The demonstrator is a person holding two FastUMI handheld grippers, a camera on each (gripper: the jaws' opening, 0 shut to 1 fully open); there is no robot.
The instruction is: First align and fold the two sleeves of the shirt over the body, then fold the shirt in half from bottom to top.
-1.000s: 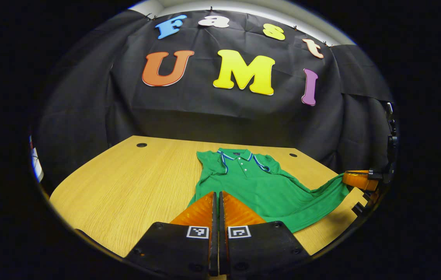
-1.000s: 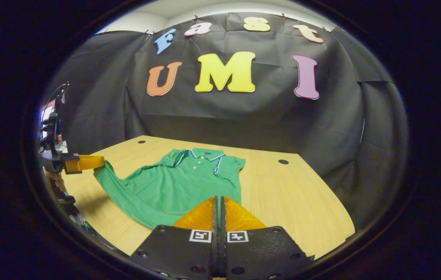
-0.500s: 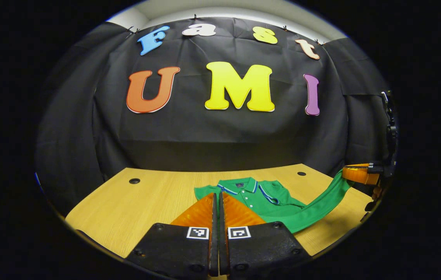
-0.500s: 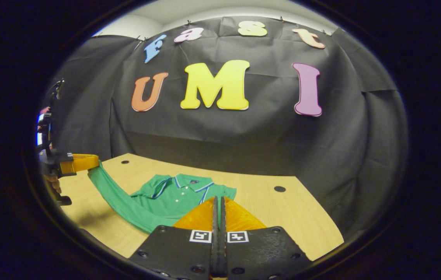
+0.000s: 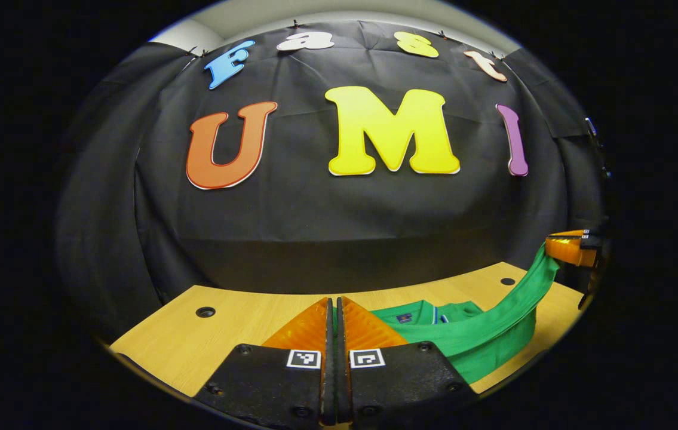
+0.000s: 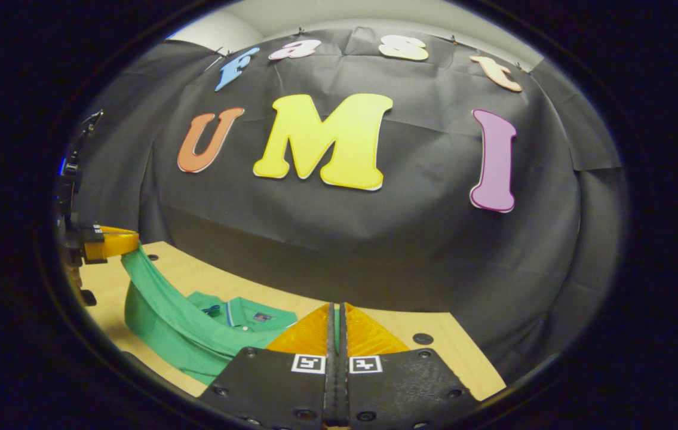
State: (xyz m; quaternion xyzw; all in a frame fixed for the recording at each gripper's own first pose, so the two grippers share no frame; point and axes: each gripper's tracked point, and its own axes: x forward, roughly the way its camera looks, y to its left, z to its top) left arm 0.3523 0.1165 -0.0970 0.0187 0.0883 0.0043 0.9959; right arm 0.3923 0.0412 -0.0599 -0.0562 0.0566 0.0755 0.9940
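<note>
**Hem lifted between both grippers, collar end flat on table**

Black cloth walls close off the far side of the booth, and a light wooden table [image 5: 237, 310] runs up to them, with small dark round holes [image 5: 205, 312] near its far edge.

Shirt [image 5: 494, 325]: green polo, collar with pale trim lying flat on the table toward the far side. Its near part is raised off the wood and hangs as a curved band between the two grippers, sagging in the middle. In the right gripper view the shirt [image 6: 165, 322] sits at the left, collar and button placket visible beyond the lifted band.

Left gripper [image 5: 337, 313]: fingers pressed together with no visible gap, green fabric starting directly at their right side. The cloth pinched between them is hidden, but the band runs straight from them. In the right gripper view this gripper [image 6: 113, 243] shows far left, raised above the table, with the band's end hanging from its fingers.

Right gripper [image 6: 337, 319]: fingers closed tight, a sliver of green in the seam. In the left gripper view it [image 5: 565, 248] is at far right, raised, the band rising to it.
</note>
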